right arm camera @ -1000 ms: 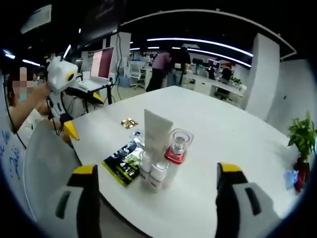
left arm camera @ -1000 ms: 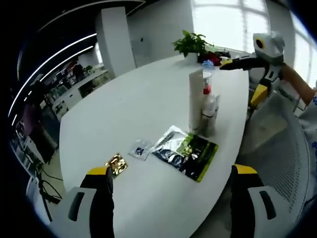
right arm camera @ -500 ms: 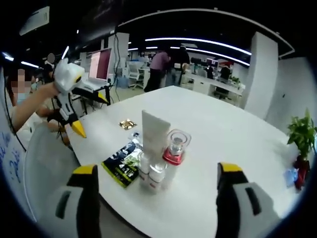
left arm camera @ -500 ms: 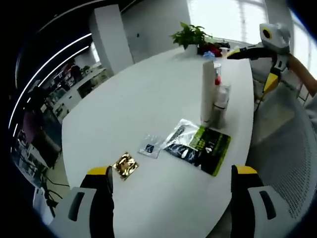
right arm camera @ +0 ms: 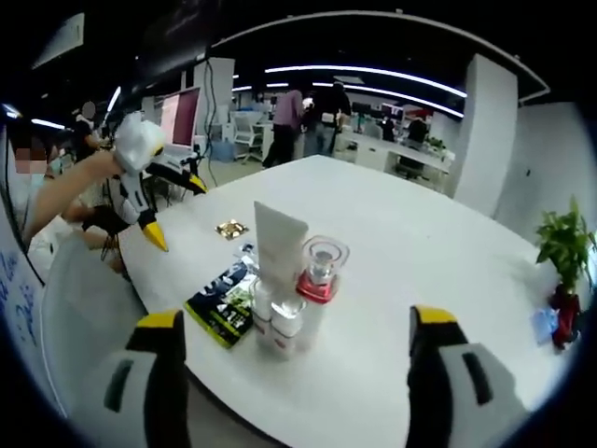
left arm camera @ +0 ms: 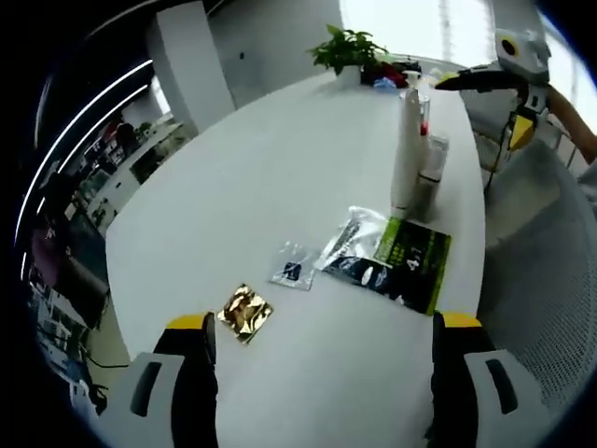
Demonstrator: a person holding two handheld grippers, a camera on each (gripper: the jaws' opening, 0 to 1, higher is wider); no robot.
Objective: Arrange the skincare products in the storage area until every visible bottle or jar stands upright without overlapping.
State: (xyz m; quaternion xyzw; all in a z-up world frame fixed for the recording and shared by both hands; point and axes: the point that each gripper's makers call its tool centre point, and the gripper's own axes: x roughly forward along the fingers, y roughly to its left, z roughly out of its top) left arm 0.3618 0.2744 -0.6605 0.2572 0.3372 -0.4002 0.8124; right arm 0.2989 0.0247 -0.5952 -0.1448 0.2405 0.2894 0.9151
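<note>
Both grippers, left (left arm camera: 312,373) and right (right arm camera: 289,373), jaws wide, empty. Tube (right arm camera: 277,245) and bottles (right arm camera: 317,280) clustered upright at surface (right arm camera: 420,243) edge. Likely light, slick, tippy; grip low on body.

1 tube (right arm camera: 278,245), 3 bottles (right arm camera: 285,327), 3 sachets (left arm camera: 396,265)

Right tongs (right arm camera: 294,373), jaws spread and empty, above the near edge of the white tabletop (right arm camera: 410,252). Near that edge a white tube (right arm camera: 277,247), red-collared bottle (right arm camera: 318,280) and two small white-capped bottles (right arm camera: 275,322) stand upright, touching, beside a flat green-black sachet (right arm camera: 224,303).
</note>
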